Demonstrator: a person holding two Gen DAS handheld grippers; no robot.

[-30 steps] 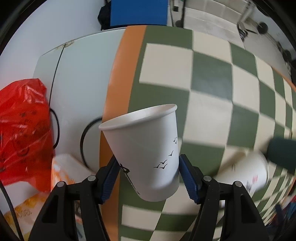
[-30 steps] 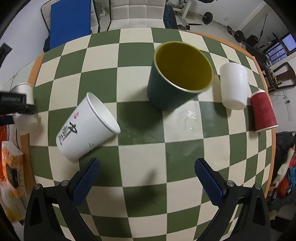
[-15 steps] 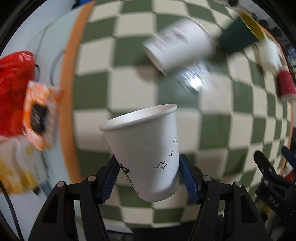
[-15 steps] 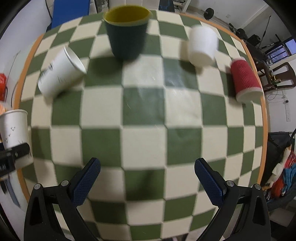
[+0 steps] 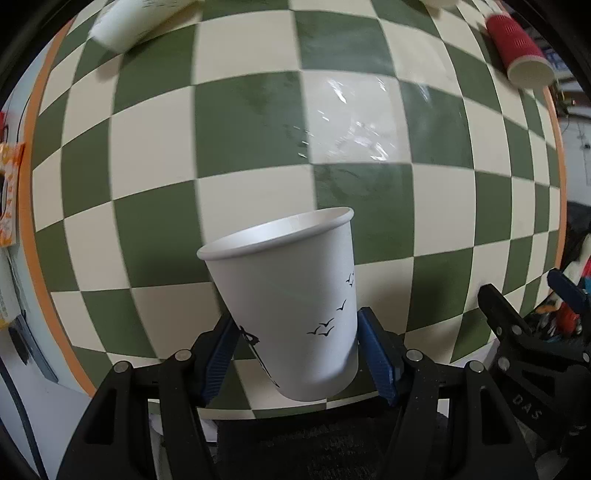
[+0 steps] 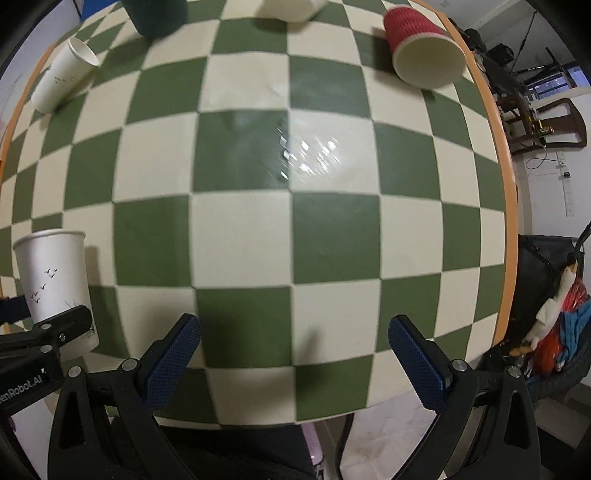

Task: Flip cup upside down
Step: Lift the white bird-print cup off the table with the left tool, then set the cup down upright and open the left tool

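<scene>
A white paper cup with small black birds [image 5: 295,306] sits mouth up between the blue pads of my left gripper [image 5: 301,350], which is shut on its lower half, above the near edge of the checkered table [image 5: 258,147]. The same cup shows at the far left of the right wrist view [image 6: 55,284], held upright by the left gripper. My right gripper [image 6: 293,360] is open and empty over the table's near edge.
A white cup lies on its side at the far left [image 6: 62,79]. A dark green cup [image 6: 155,14] and a white cup [image 6: 291,9] stand at the far edge. A red ribbed cup lies on its side at the far right [image 6: 421,48]. Chair and clutter are at the right.
Both grippers have pulled back toward the near table edge, so the far cups look smaller and higher. The left gripper still holds the bird cup the same way.
</scene>
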